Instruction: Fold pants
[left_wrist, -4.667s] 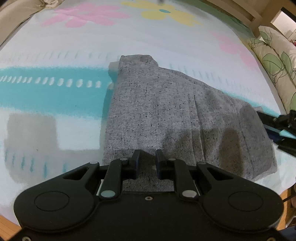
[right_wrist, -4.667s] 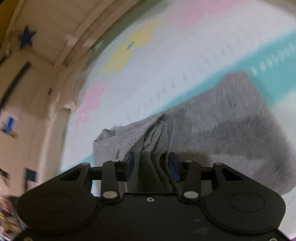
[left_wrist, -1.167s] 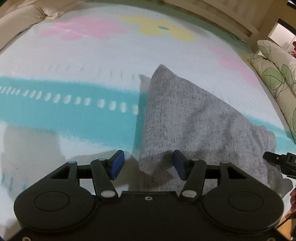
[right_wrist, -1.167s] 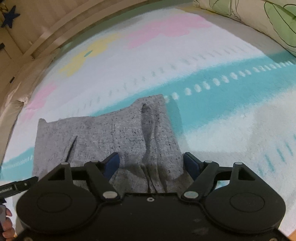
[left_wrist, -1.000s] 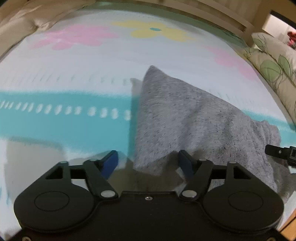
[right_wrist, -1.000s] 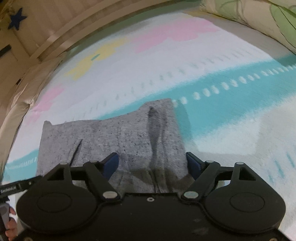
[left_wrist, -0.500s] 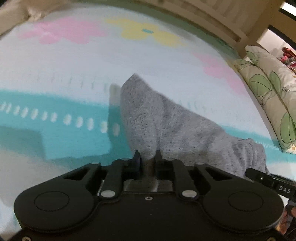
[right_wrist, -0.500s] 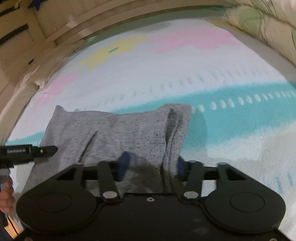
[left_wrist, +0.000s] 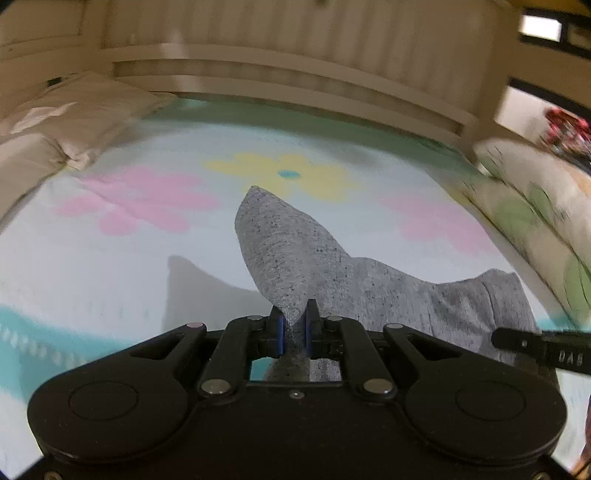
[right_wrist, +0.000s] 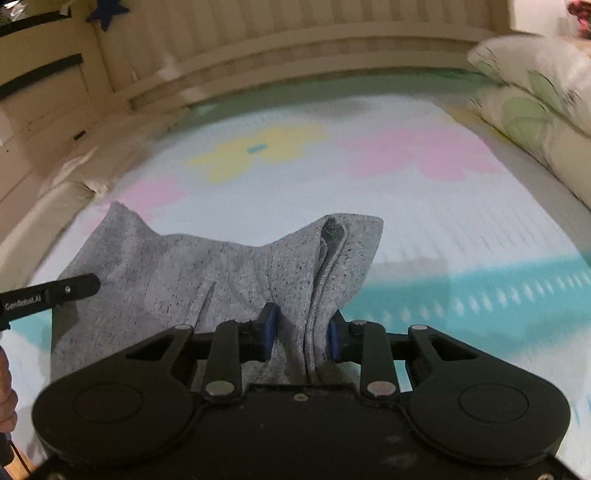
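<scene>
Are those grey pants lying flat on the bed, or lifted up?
Lifted at the near edge. The left gripper and right gripper each pinch the pants, raising peaked corners above the bedsheet.

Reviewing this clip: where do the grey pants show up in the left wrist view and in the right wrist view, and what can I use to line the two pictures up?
Left wrist: the grey pants rise from the centre bottom, pinched in the left gripper.
Right wrist: the grey pants spread across the lower left and centre, bunched between the right gripper's fingers.
Shared landmark: the yellow flower printed on the bed cover, beyond the pants in both.
</scene>
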